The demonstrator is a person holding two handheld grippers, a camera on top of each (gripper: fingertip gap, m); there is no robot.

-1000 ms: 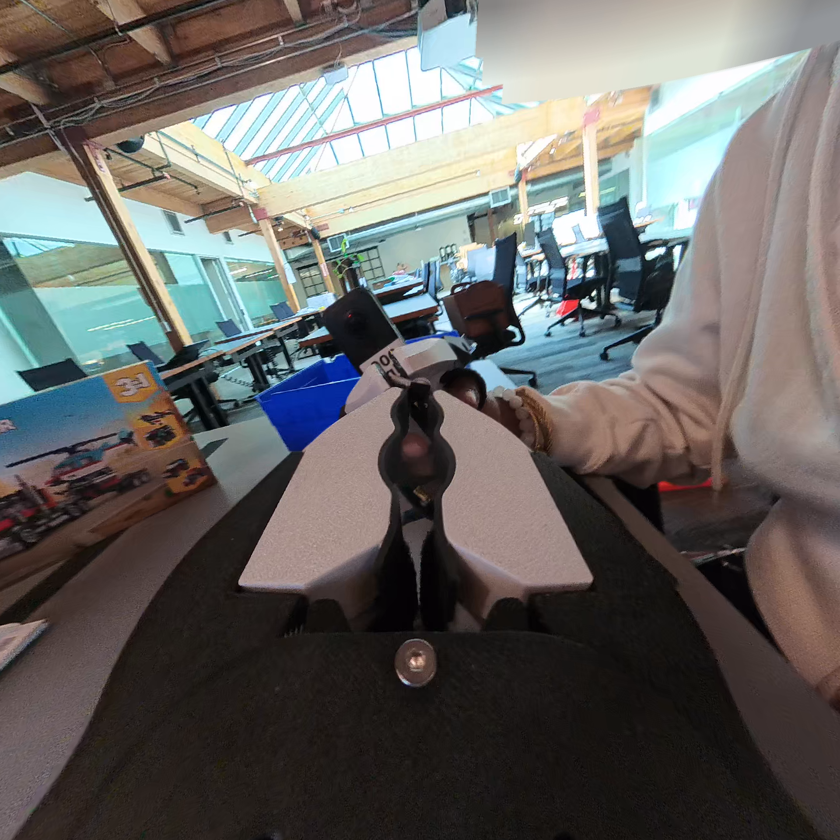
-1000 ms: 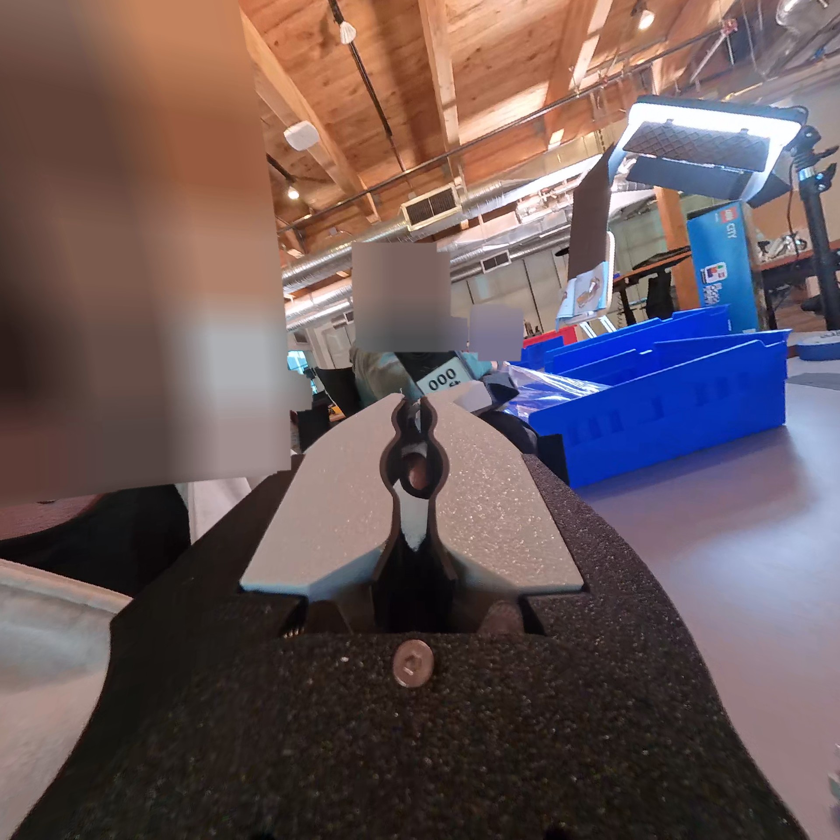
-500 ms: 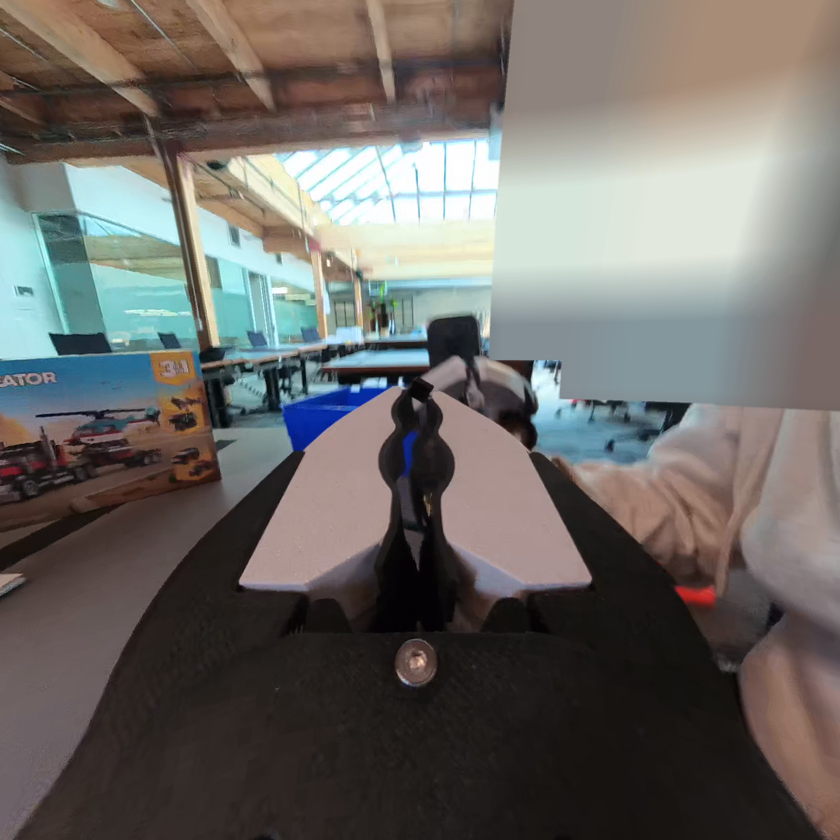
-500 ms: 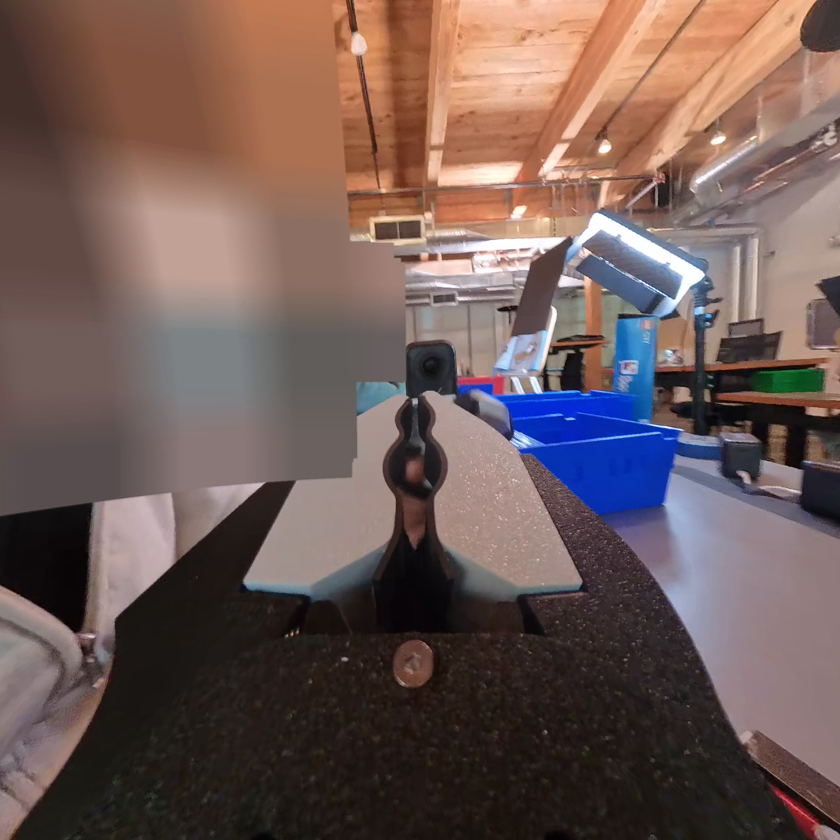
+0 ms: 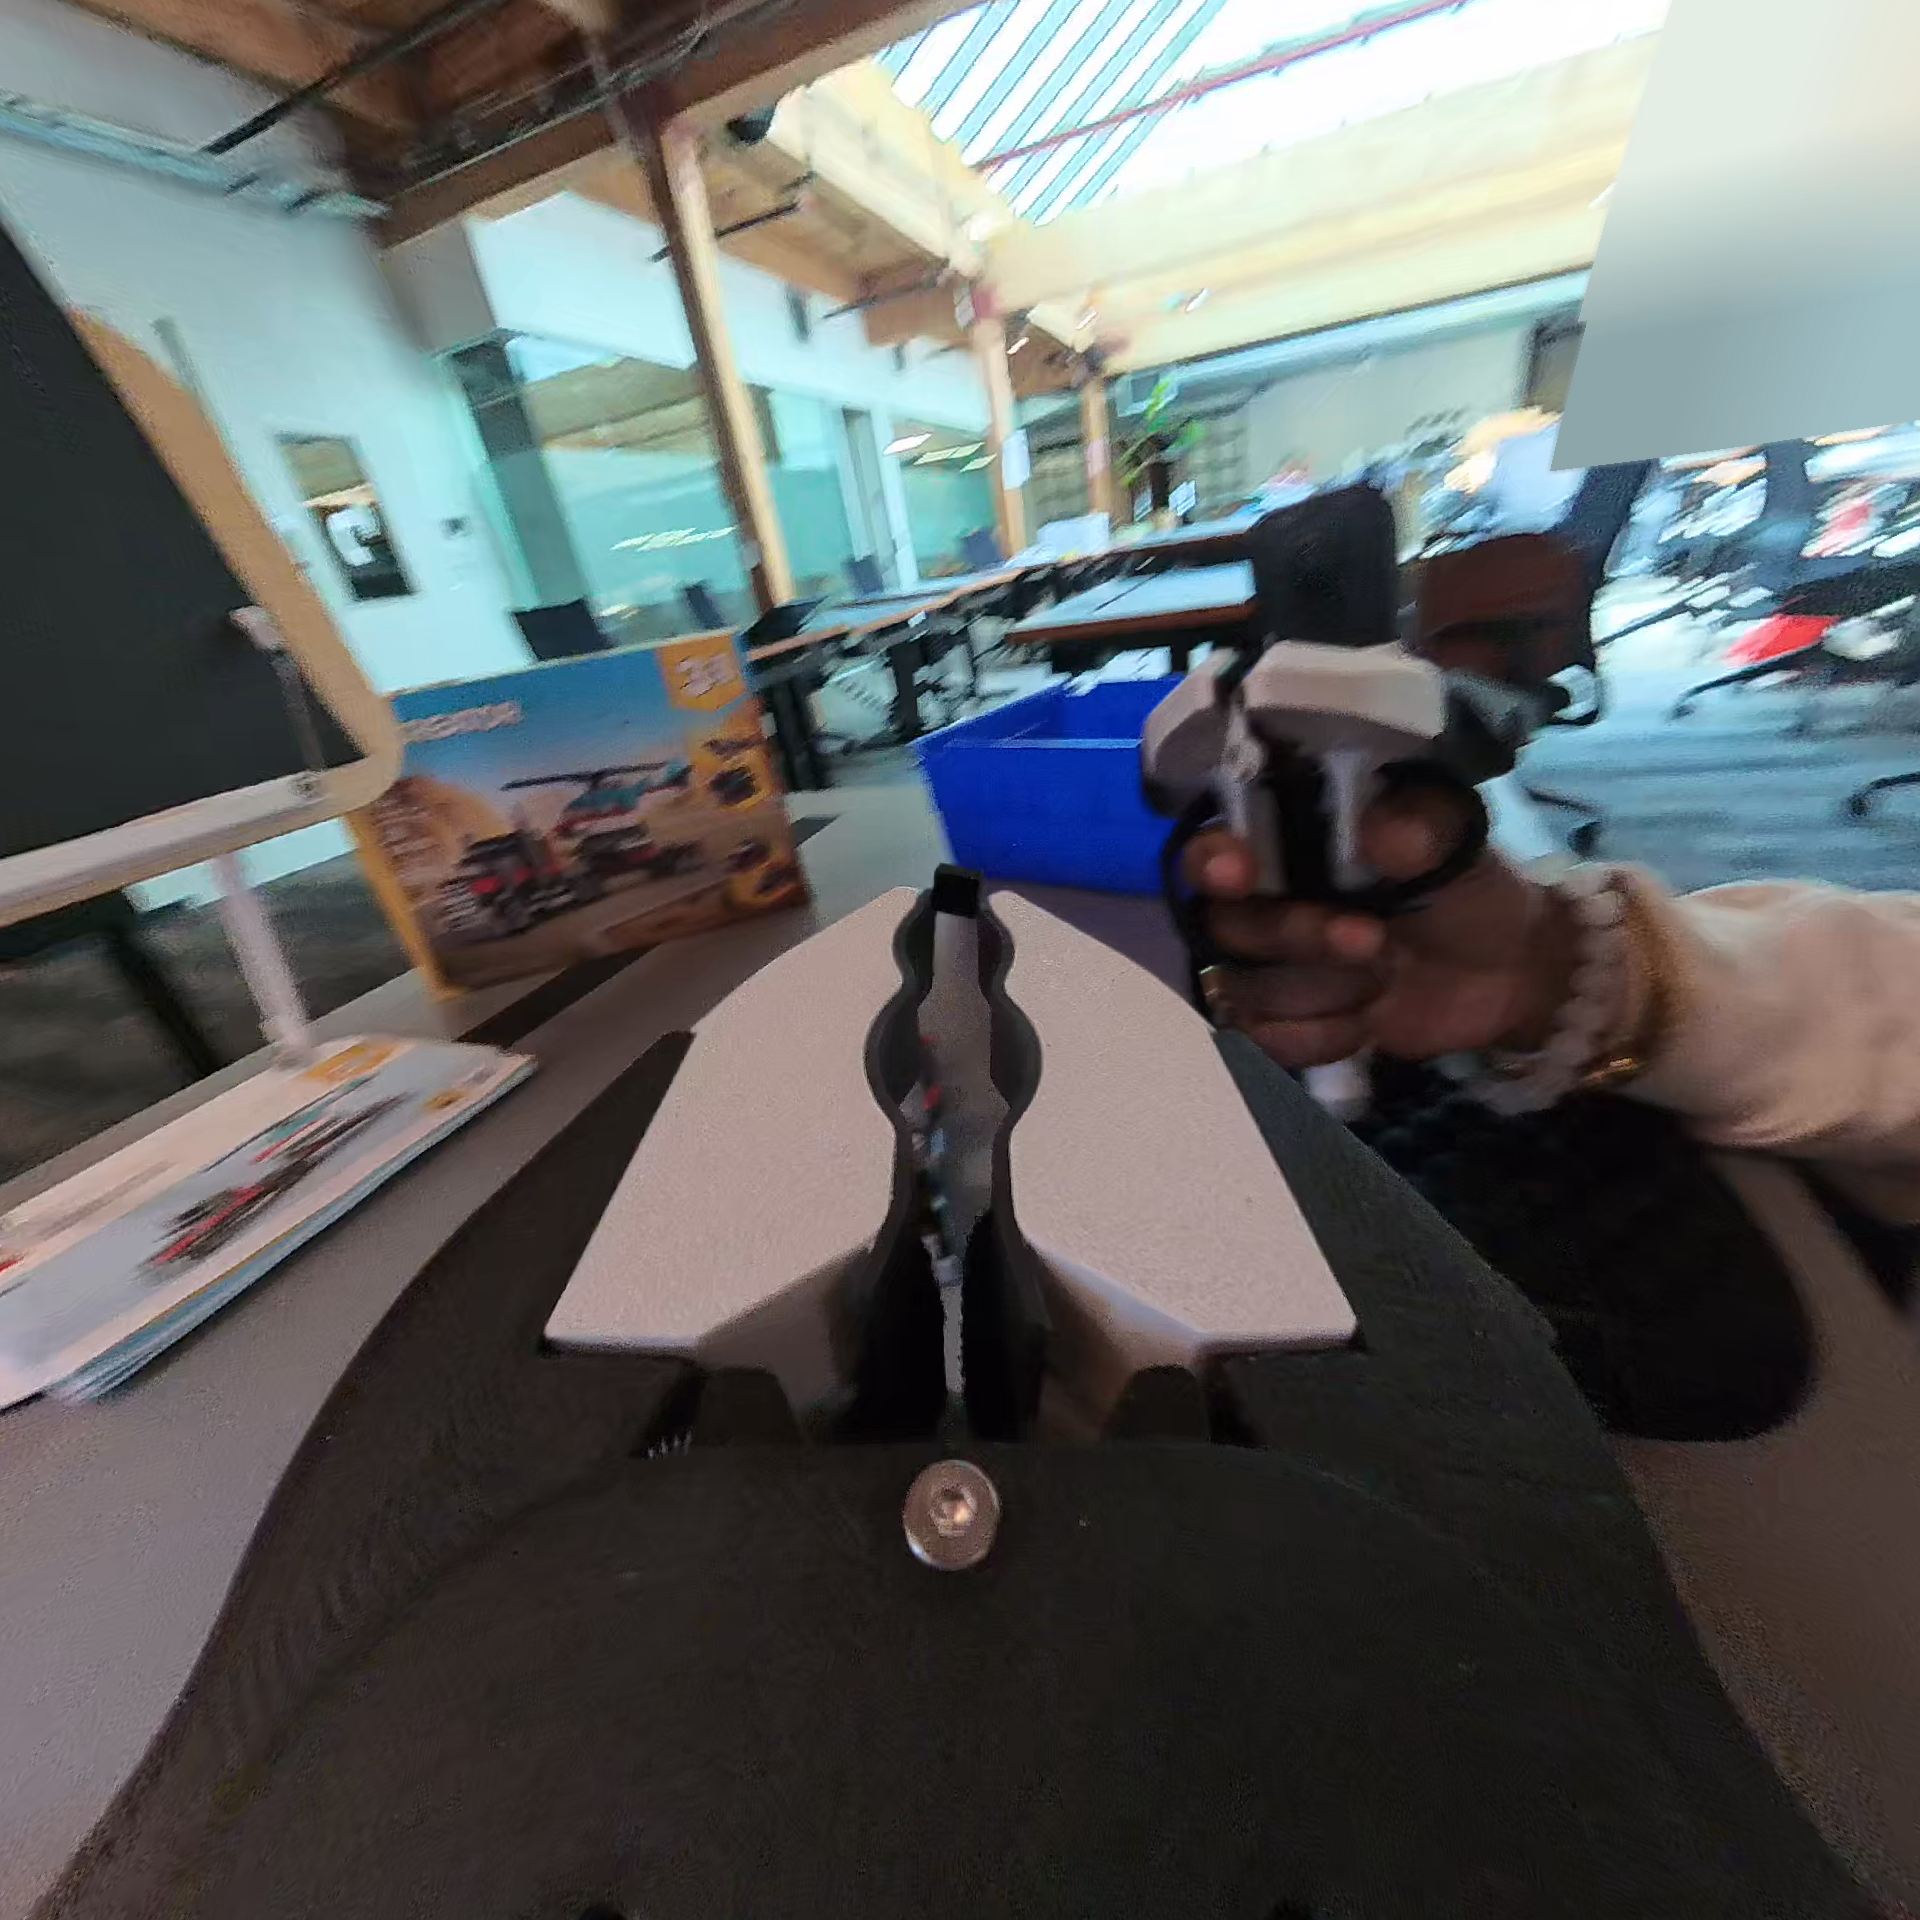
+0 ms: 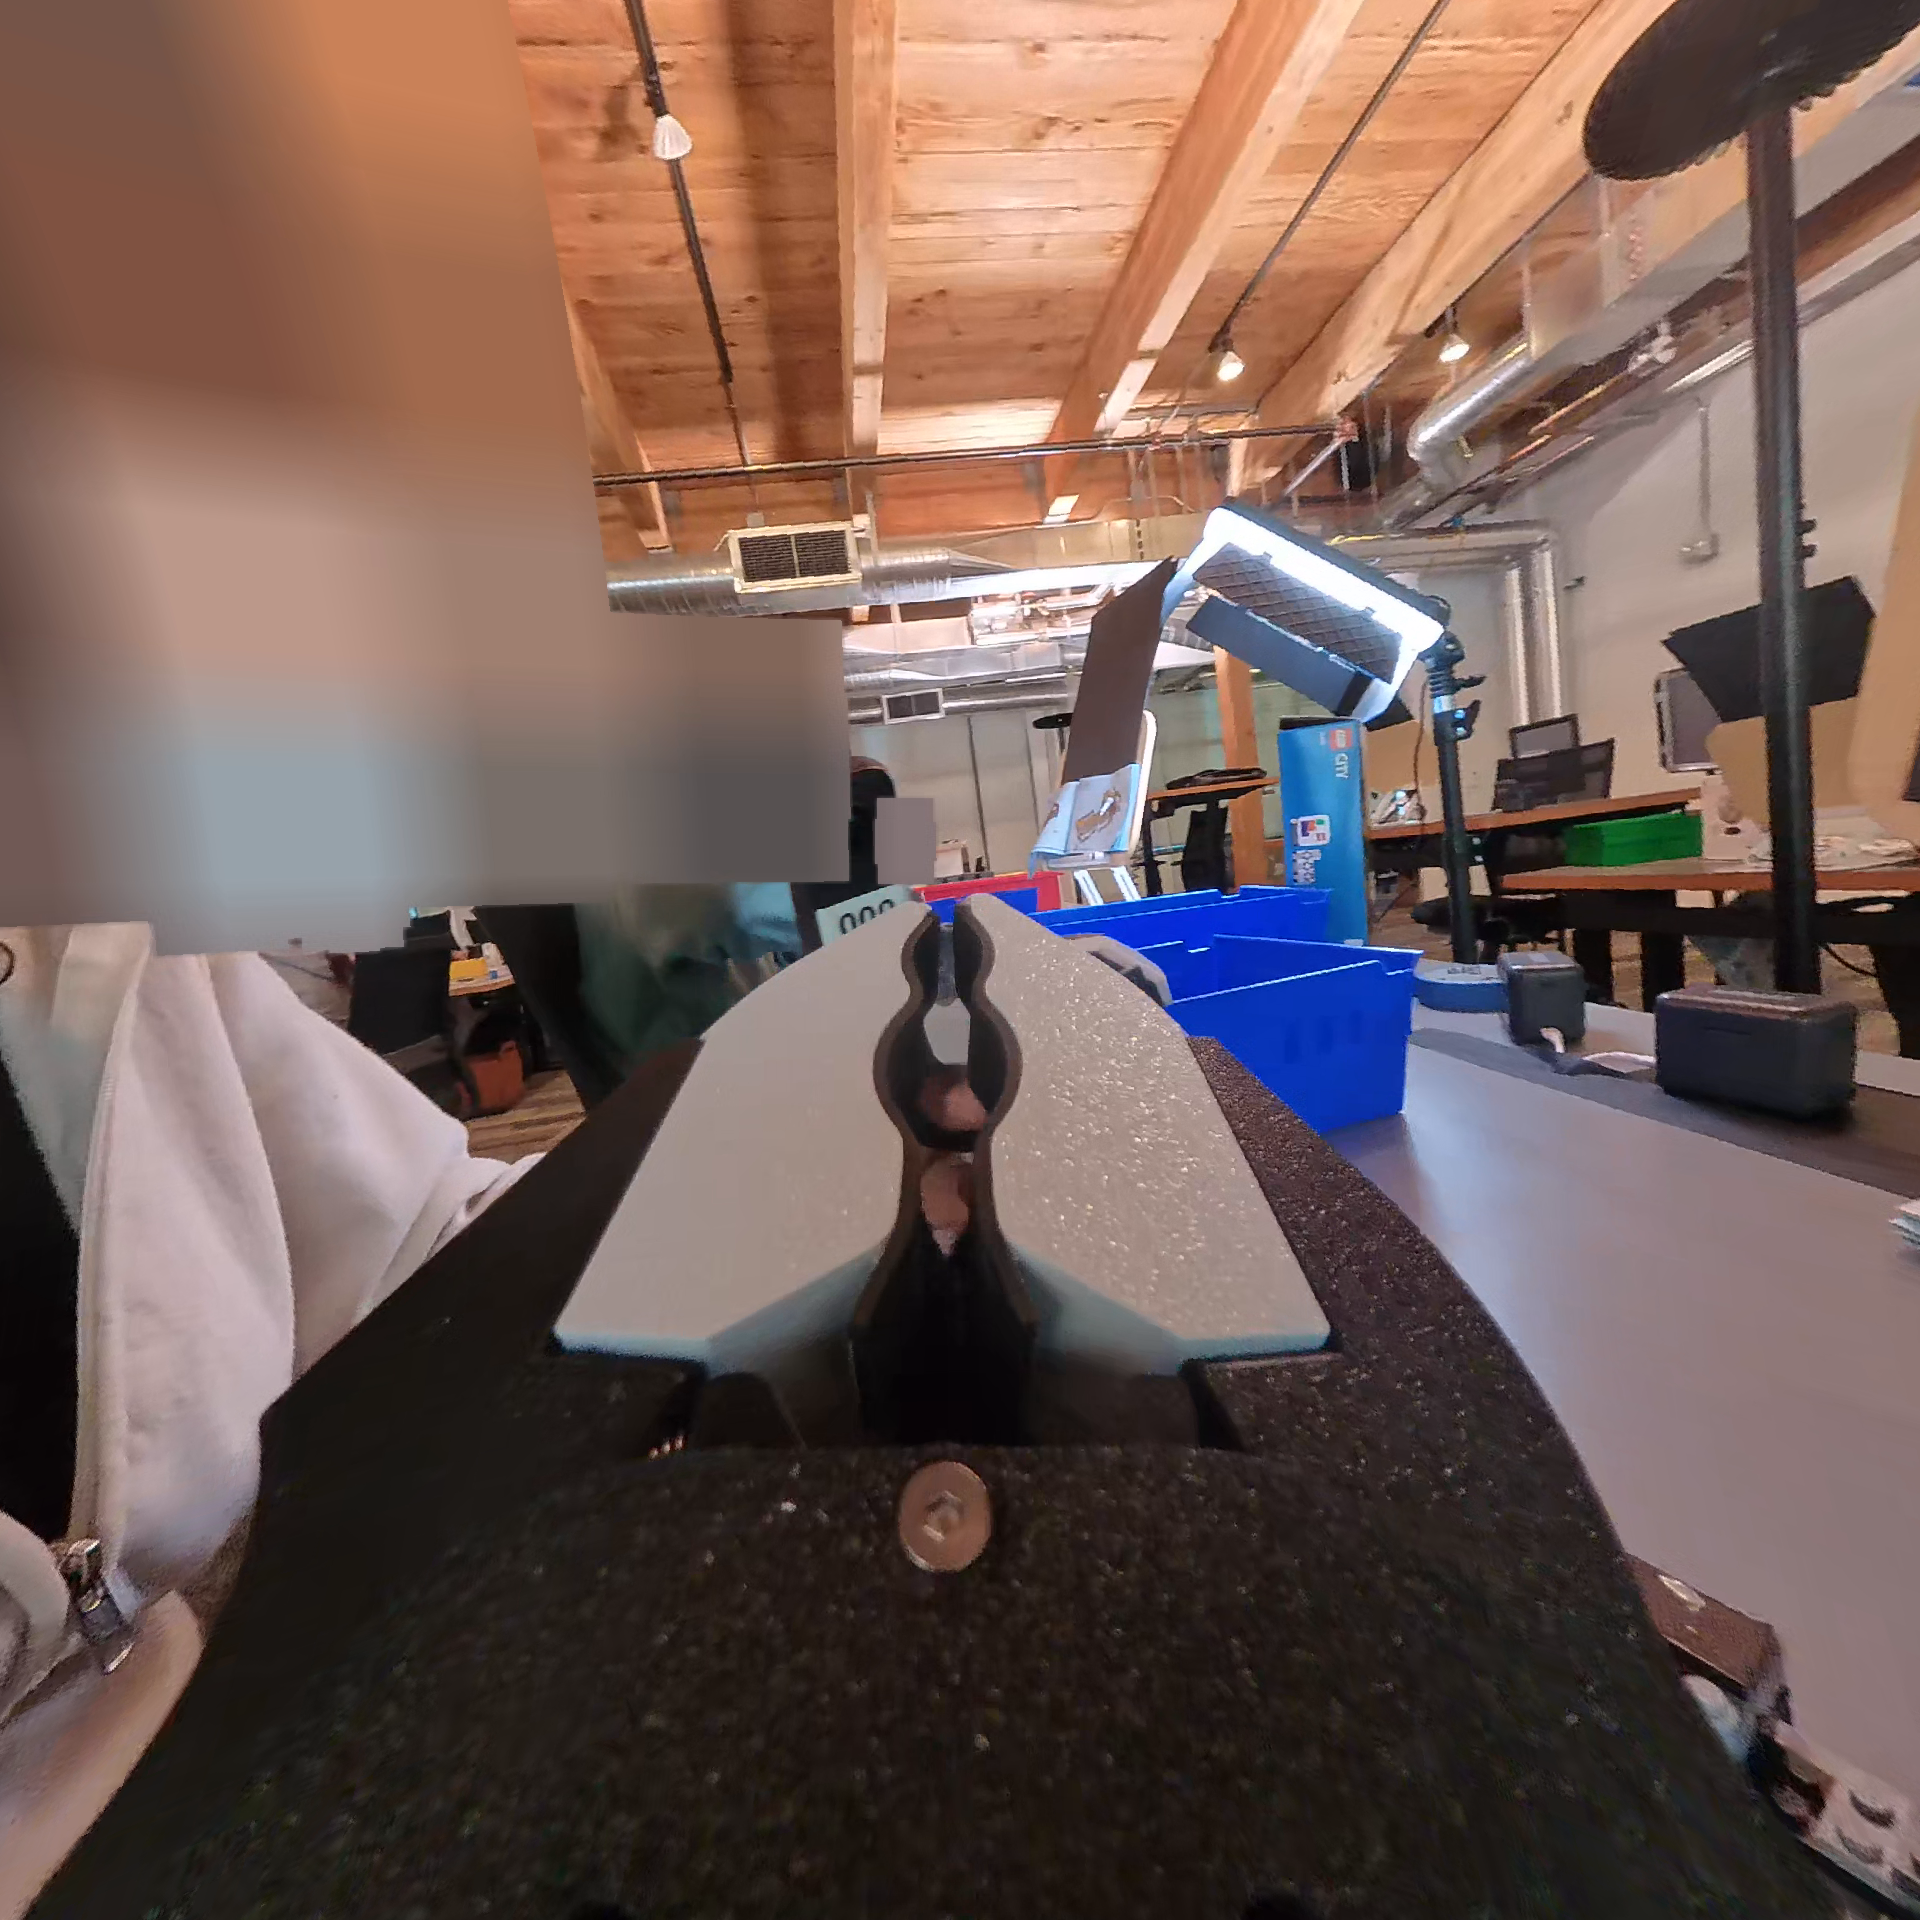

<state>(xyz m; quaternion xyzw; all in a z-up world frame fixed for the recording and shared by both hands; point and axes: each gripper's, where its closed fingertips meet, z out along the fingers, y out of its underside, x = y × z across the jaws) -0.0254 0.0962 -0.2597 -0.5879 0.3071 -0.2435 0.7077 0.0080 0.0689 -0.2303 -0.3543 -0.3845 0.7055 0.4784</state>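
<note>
While a booklet [image 5: 239,1174] and a picture box [image 5: 582,821] lie left of them on the table [image 5: 125,1538], the left gripper [image 5: 954,909] jaws pinch a small black piece [image 5: 956,891]; right of them a hand [image 5: 1382,966] holds the right gripper [image 6: 948,940], its jaws narrow, blue bins [image 6: 1288,1029] to their right

At ten o'clock in the left wrist view we are seeing a toy box [image 5: 582,821] standing upright on the grey table [image 5: 187,1455], with an open booklet [image 5: 208,1174] lying at nine o'clock below a white-framed stand [image 5: 260,935] and a blue bin [image 5: 1039,800] sitting at one o'clock. In the right wrist view we are looking at blue bins [image 6: 1288,1029] resting at two o'clock, a black case [image 6: 1756,1049] sitting at three o'clock, a tall blue box [image 6: 1325,821] standing behind the bins, and a lit panel lamp [image 6: 1309,613] tilting on its stand under the wooden ceiling [image 6: 987,208].
</note>
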